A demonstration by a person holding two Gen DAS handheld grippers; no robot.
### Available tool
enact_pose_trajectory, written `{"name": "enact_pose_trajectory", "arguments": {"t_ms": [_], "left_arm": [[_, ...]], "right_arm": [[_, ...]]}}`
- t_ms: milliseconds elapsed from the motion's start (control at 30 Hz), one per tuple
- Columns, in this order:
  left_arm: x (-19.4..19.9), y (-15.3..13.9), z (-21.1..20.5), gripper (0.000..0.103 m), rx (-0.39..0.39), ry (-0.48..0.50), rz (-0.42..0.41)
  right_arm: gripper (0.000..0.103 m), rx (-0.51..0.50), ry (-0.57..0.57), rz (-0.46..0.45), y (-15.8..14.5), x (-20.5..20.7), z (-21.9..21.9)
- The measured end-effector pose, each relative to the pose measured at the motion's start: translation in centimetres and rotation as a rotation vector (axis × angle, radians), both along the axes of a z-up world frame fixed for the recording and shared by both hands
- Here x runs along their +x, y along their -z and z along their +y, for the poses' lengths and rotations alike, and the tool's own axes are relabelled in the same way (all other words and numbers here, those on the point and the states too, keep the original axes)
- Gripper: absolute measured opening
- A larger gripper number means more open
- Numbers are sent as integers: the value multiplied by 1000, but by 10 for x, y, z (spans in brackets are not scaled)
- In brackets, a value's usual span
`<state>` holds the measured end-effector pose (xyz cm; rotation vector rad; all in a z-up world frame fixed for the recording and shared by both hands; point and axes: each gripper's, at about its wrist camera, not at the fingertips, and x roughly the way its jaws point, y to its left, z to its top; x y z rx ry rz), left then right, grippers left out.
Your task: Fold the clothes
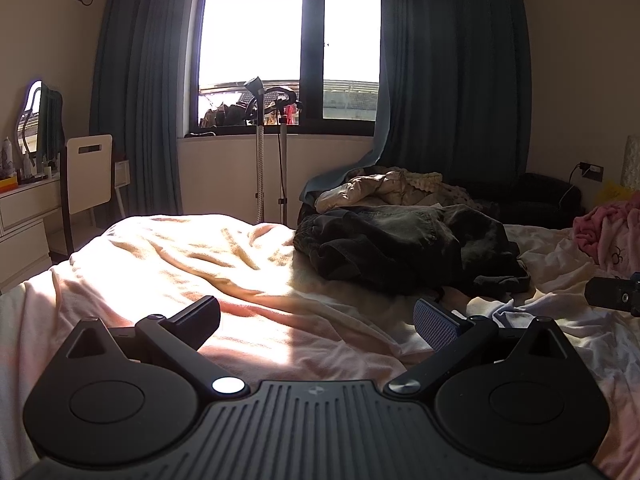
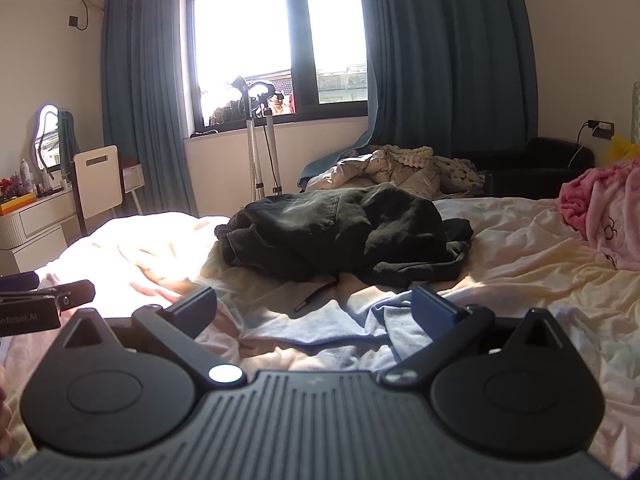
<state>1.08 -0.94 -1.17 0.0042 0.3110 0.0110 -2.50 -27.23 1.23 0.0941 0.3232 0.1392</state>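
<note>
While we hold both tools low over the bed point(image 1: 168, 256), our left tongs point(image 1: 316, 320) stand wide apart with nothing between them, and our right tongs point(image 2: 314, 306) are spread just as wide, also empty. Ahead of us a heap of dark clothes point(image 2: 344, 232) lies crumpled on the pale sheet, apart from both tongs, with a drawstring point(image 2: 316, 294) trailing from it toward our right tongs. A pink blanket point(image 2: 600, 216) is bunched at the right. Sunlight from the window point(image 1: 288, 40) falls across the sheet.
</note>
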Motion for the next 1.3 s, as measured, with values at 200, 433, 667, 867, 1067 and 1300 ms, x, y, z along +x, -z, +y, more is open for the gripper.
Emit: {"name": "enact_pose_trajectory", "arguments": {"t_ms": [200, 433, 667, 867, 1067, 1300], "left_arm": [[12, -3, -2, 103, 6, 27, 16], [98, -31, -25, 103, -6, 56, 78], [231, -39, -55, 103, -177, 44, 223], [330, 10, -38, 101, -355, -73, 388], [380, 30, -21, 98, -599, -64, 414], [427, 47, -41, 53, -489, -196, 472]], "right_arm": [[103, -4, 13, 3, 2, 2, -3], [103, -55, 71, -1, 8, 11, -14], [103, 59, 75, 44, 22, 35, -36], [103, 90, 60, 86, 36, 57, -42], [103, 129, 52, 141, 57, 79, -45], [103, 127, 34, 183, 74, 98, -39]]}}
